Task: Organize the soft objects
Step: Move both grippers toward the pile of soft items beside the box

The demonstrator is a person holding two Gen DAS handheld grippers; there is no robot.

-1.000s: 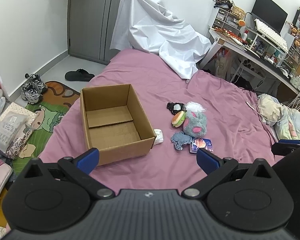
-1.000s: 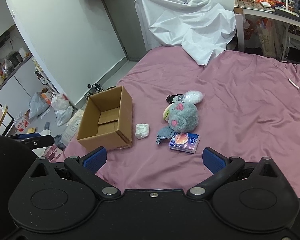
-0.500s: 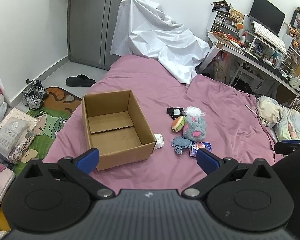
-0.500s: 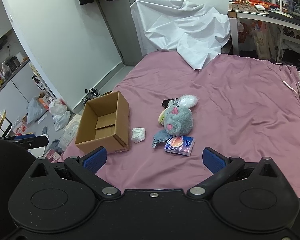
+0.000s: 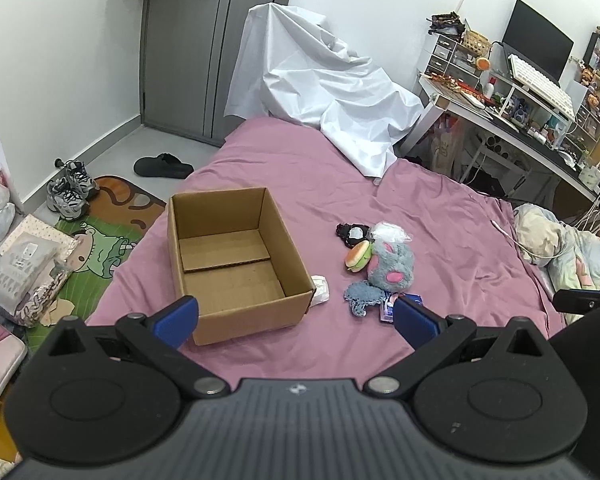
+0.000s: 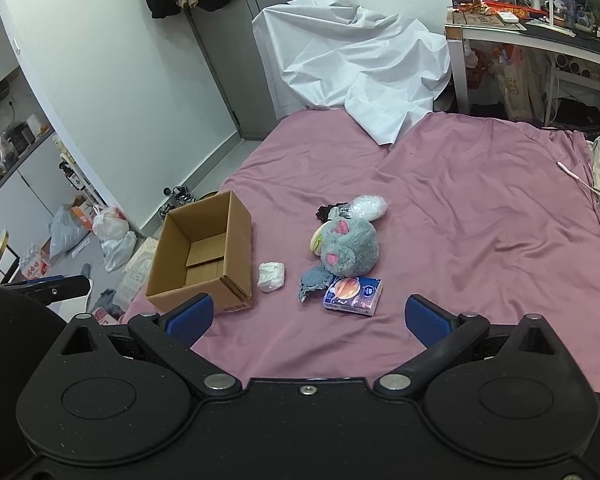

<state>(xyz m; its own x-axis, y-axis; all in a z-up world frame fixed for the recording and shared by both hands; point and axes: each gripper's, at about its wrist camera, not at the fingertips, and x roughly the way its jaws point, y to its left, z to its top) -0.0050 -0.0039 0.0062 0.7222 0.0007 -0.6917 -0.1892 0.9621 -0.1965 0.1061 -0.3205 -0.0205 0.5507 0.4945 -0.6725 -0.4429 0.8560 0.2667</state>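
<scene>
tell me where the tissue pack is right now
In the right wrist view the tissue pack lies on the pink bedsheet, just in front of the grey plush toy, right of the cardboard box.

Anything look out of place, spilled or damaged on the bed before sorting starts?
Nothing looks damaged or spilled. The cardboard box stands upright, open and empty on the purple bedsheet. The grey plush lies in a loose pile with the tissue pack, and a white wad sits beside the box, all awaiting sorting.

Bedroom: bed [image 5: 440, 216], desk [image 5: 500, 128], door [image 5: 204, 40]
</scene>
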